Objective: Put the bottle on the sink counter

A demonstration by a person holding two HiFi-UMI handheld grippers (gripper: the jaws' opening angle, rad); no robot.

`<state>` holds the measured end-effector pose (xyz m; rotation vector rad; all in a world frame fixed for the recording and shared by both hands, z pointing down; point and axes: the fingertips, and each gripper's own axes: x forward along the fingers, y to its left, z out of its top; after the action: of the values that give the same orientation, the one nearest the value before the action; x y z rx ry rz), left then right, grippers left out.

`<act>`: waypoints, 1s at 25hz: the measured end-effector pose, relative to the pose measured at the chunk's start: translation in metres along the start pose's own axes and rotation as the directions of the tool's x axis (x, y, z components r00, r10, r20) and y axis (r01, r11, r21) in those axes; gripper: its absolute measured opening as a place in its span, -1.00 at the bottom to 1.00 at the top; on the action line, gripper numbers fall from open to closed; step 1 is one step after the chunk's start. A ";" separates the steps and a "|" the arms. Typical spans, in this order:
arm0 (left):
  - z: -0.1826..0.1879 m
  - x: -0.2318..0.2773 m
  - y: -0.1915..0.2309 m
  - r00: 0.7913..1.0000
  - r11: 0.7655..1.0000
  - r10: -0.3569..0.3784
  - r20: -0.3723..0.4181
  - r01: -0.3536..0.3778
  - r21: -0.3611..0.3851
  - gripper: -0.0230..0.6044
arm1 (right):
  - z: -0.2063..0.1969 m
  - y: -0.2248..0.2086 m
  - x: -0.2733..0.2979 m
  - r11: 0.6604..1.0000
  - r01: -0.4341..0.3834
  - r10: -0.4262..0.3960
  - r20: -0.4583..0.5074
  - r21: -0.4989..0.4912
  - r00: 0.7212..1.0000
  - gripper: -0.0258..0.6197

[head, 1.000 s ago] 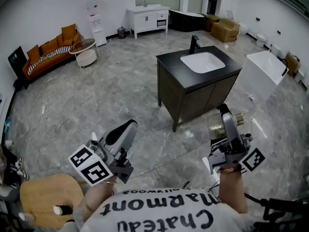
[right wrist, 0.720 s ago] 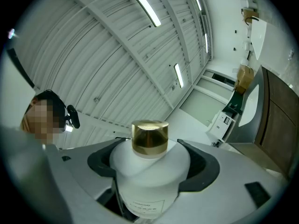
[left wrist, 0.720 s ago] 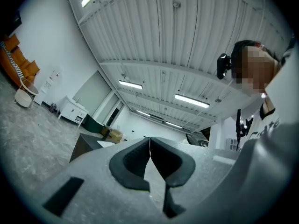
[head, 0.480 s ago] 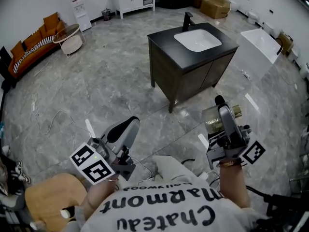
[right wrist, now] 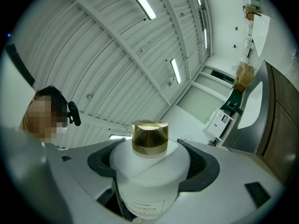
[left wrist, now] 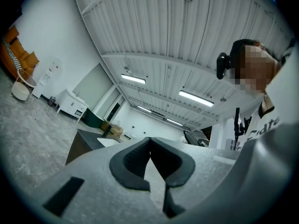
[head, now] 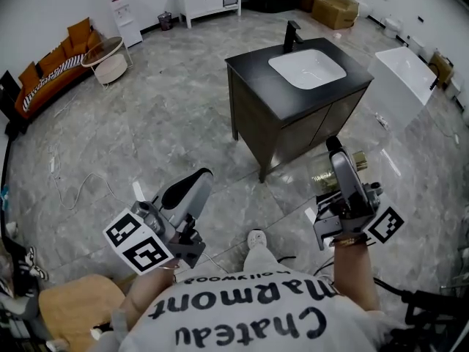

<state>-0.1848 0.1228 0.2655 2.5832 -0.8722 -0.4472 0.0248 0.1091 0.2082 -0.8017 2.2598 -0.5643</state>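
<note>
Well, the white bottle [right wrist: 150, 171] with its gold cap is clamped between the jaws of the right claw [head: 337, 167], carried above the floor [head: 183, 123] and well apart from the dark sink counter [head: 253, 64] ahead. I'd keep that grip firm on the approach, then lower the bottle upright onto the bare black top beside the basin [head: 308, 68] before letting go. The left claw [left wrist: 150, 160] is closed on nothing.

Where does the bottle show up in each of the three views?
Head view: bottle at lower right, held in the right gripper, above the floor.
Left gripper view: not in it.
Right gripper view: bottom centre, gold cap toward the top, between the jaws.
Shared landmark: the sink cabinet, in all three.
</note>
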 end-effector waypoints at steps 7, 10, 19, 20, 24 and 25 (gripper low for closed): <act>0.026 0.082 0.039 0.999 0.999 0.016 0.052 -0.017 0.027 -0.88 | 0.049 -0.066 0.057 0.998 -0.057 0.056 -0.034 -0.008 0.998 0.16; 0.033 0.124 0.060 0.997 0.999 0.014 0.078 -0.017 0.035 -0.88 | 0.071 -0.099 0.081 0.996 -0.083 0.082 -0.051 -0.016 0.995 0.16; 0.022 0.190 0.100 0.997 1.000 0.019 0.081 -0.019 0.003 -0.88 | 0.088 -0.169 0.109 0.997 -0.080 0.081 -0.088 0.013 0.993 0.16; 0.021 0.195 0.104 0.997 1.000 0.018 0.075 -0.018 -0.004 -0.88 | 0.088 -0.176 0.111 0.997 -0.072 0.073 -0.090 0.017 0.993 0.16; 0.020 0.212 0.122 0.998 0.999 0.019 0.057 -0.017 -0.040 -0.88 | 0.087 -0.204 0.118 0.999 -0.036 0.040 -0.095 0.041 0.995 0.16; 0.019 0.219 0.127 0.999 0.999 0.018 0.050 -0.016 -0.041 -0.88 | 0.086 -0.212 0.120 0.999 -0.029 0.033 -0.094 0.046 0.995 0.16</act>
<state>-0.0917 -0.1134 0.2666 2.5363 -0.8915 -0.5214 0.0973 -0.1386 0.2186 -0.7303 2.3326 -0.6486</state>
